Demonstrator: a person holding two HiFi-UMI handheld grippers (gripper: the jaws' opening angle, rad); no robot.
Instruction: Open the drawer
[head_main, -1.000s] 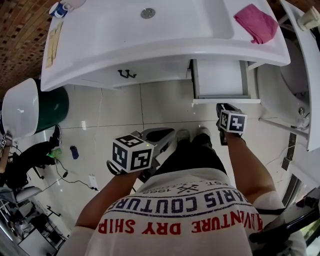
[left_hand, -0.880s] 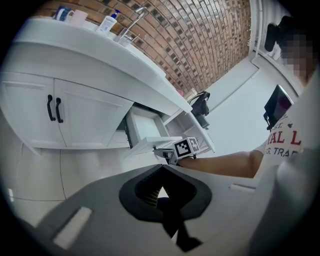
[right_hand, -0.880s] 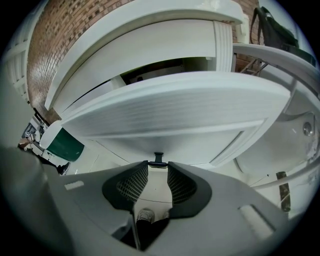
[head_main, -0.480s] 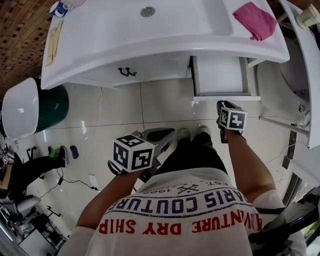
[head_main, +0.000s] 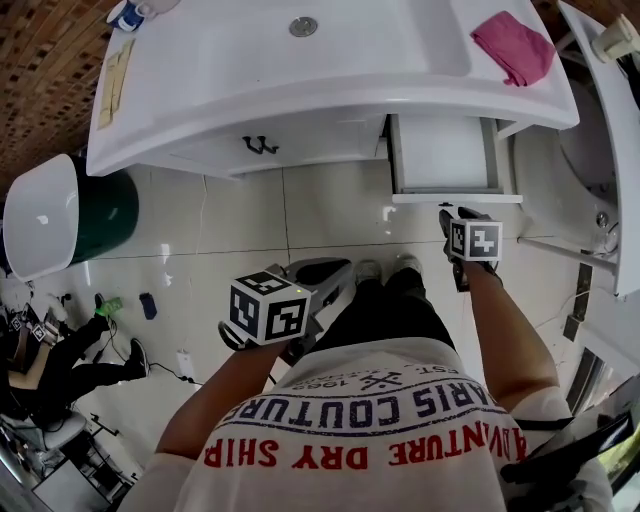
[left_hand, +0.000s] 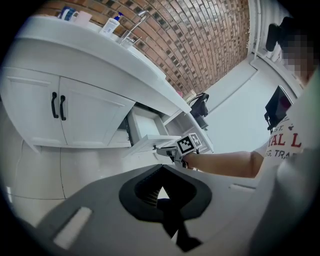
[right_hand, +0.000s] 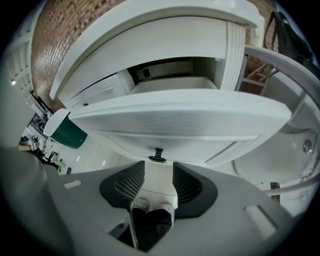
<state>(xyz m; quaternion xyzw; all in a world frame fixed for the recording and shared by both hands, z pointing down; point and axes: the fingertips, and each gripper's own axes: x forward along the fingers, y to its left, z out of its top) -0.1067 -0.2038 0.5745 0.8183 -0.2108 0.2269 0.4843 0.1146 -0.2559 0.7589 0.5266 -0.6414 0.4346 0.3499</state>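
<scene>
The white drawer (head_main: 455, 198) of the vanity stands pulled out at the right, its inside bare. Its small black handle (right_hand: 157, 155) hangs under the front panel. My right gripper (head_main: 450, 214) sits just below that front, pointing steeply down. In the right gripper view its jaws (right_hand: 158, 181) are opening; the handle lies just beyond the fingertips and the pads touch nothing. My left gripper (head_main: 328, 272) hangs low near my body, far from the drawer. In the left gripper view its pads (left_hand: 159, 192) meet on nothing.
Left of the drawer are two cabinet doors with black handles (head_main: 258, 146). A pink cloth (head_main: 513, 45) lies on the basin top. A green bin (head_main: 105, 215) and a white bowl (head_main: 40, 215) stand at the left, a white tub (head_main: 600, 150) at the right. A person (head_main: 60, 350) is at the lower left.
My right gripper has edged slightly to the right beneath the drawer front. The drawer stands equally far out. The person at the lower left has shifted.
</scene>
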